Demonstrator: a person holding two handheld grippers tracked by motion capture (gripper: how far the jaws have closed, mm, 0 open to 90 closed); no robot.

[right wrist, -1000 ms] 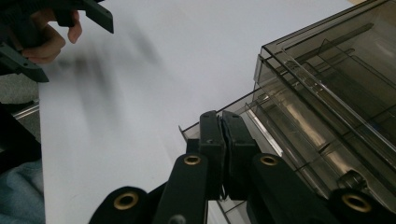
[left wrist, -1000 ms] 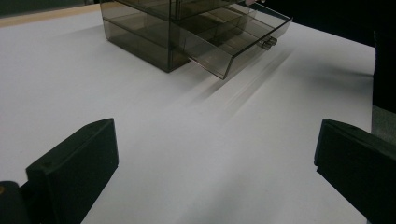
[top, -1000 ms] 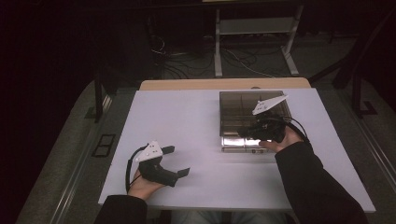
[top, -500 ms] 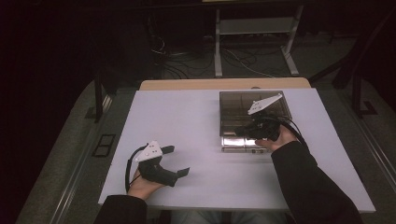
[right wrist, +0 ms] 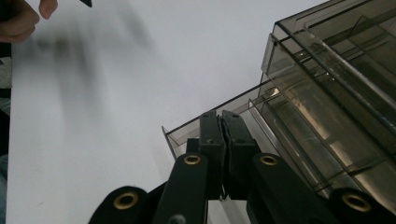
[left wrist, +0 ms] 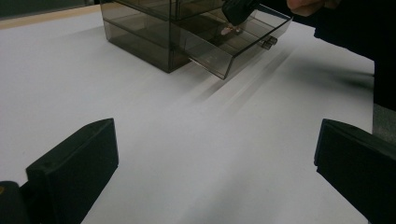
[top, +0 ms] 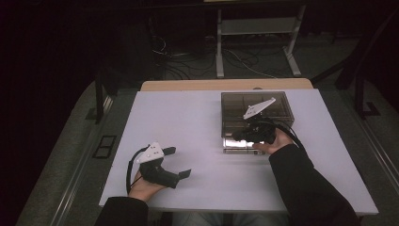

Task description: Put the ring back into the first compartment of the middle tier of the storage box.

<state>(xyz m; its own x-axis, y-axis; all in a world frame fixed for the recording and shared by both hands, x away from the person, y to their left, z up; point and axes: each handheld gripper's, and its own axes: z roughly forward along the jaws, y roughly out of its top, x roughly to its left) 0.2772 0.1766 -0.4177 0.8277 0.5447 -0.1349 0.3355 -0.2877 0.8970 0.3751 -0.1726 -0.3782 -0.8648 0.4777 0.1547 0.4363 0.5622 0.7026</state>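
A smoked clear drawer box (top: 282, 101) stands on the white table (top: 197, 122) at the right, and its bottom drawer (top: 235, 145) is pulled out toward me. My right gripper (top: 236, 136) is shut, its tips dipping into that open drawer (right wrist: 173, 136); in the right gripper view the jaws (right wrist: 222, 117) press together. In the left gripper view a small pale thing (left wrist: 229, 31) sits at the right gripper's tip (left wrist: 238, 11); I cannot tell if it is held. My left gripper (top: 179, 162) rests open at the near left, its jaws (left wrist: 215, 154) wide apart over bare table.
The box (left wrist: 140, 32) has upper drawers that are pushed in. A wooden strip (top: 226, 84) runs along the table's far edge. Behind it on the dark floor stand a metal frame (top: 254, 42) and loose cables (top: 188, 56).
My right gripper has sunk a little and shifted left toward the front of the open drawer. The left gripper has stayed where it was.
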